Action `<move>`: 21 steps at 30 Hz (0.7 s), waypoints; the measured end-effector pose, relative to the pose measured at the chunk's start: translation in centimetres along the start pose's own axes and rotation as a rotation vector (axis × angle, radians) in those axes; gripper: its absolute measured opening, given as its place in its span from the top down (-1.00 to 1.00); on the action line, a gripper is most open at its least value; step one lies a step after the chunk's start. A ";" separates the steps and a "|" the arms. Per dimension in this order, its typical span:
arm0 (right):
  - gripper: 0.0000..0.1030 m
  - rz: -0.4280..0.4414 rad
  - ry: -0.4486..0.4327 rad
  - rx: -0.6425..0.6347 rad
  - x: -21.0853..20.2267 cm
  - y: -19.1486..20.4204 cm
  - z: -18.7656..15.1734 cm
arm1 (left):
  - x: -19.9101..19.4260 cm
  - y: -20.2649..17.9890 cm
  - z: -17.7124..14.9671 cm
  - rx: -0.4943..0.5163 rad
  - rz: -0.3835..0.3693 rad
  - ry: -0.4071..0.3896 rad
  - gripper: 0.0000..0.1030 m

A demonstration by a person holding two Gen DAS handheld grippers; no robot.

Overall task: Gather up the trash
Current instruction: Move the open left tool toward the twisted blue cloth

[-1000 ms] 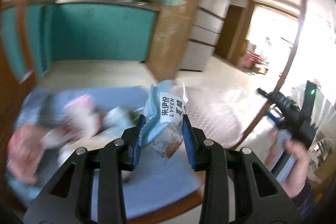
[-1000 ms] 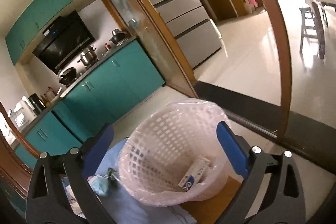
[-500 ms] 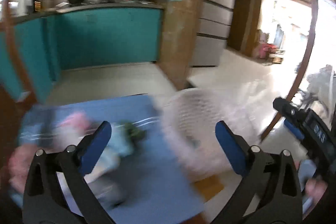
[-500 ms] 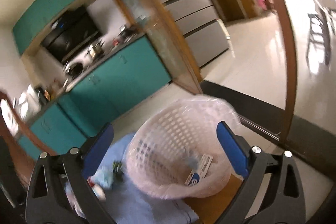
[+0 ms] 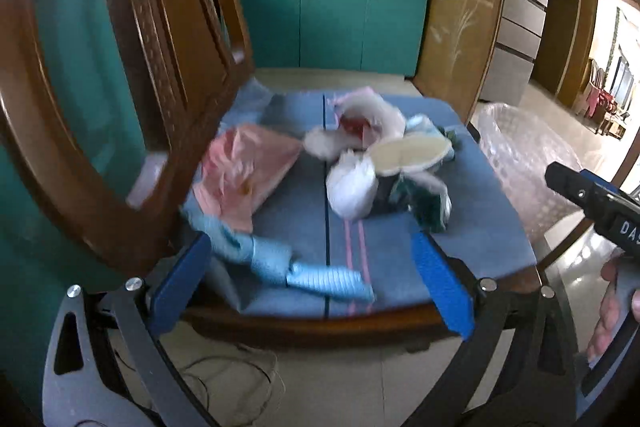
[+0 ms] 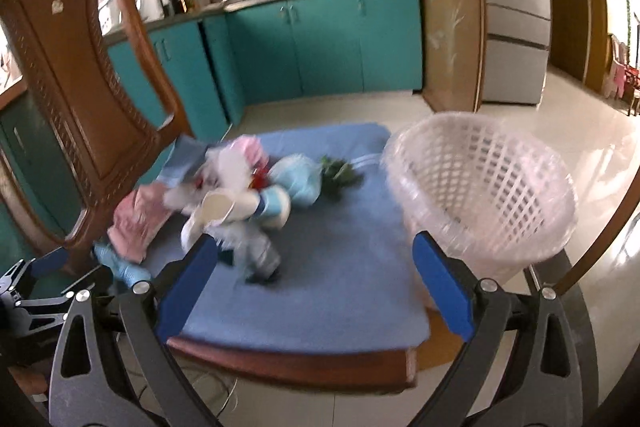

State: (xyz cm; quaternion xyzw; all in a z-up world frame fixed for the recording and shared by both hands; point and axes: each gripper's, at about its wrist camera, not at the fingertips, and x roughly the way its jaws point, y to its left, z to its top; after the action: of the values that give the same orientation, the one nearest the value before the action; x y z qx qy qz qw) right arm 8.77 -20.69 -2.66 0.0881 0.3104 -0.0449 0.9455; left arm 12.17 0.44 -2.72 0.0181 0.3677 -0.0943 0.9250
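Crumpled pink, white and pale-blue wrappers point(image 5: 360, 163) heaped mid-cloth, white lattice basket point(image 6: 480, 199) at the table's right edge; left gripper point(image 5: 316, 283) and right gripper point(image 6: 316, 279) both wide open, empty.

Daylight enters from the right — glare on the floor point(image 6: 592, 147); fisheye edges curve, and trash point(image 5: 360, 163) is motion-blurred.

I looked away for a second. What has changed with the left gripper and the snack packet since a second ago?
The left gripper let go of the packet it held a second ago; it is now open, empty, and faces the trash pile again. The packet is no longer in view. The right gripper stayed open, and the basket remains on the table's edge.
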 end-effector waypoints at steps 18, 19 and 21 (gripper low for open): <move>-0.86 0.004 0.020 -0.016 0.3 0.6 -1.0 | 0.3 -0.1 -0.8 0.029 -0.003 0.034 -0.94; -0.86 0.007 0.021 -0.017 0.3 0.6 -1.0 | 0.4 0.0 -0.8 0.026 -0.003 0.037 -0.94; -0.87 0.007 0.022 -0.021 0.3 0.6 -1.0 | 0.6 0.1 -0.9 0.021 -0.001 0.045 -0.94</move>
State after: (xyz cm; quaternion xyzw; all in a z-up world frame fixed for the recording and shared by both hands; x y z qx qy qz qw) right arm 8.50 -19.87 -3.52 0.0799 0.3207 -0.0374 0.9431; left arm 12.00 0.50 -3.77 0.0298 0.3873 -0.0983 0.9162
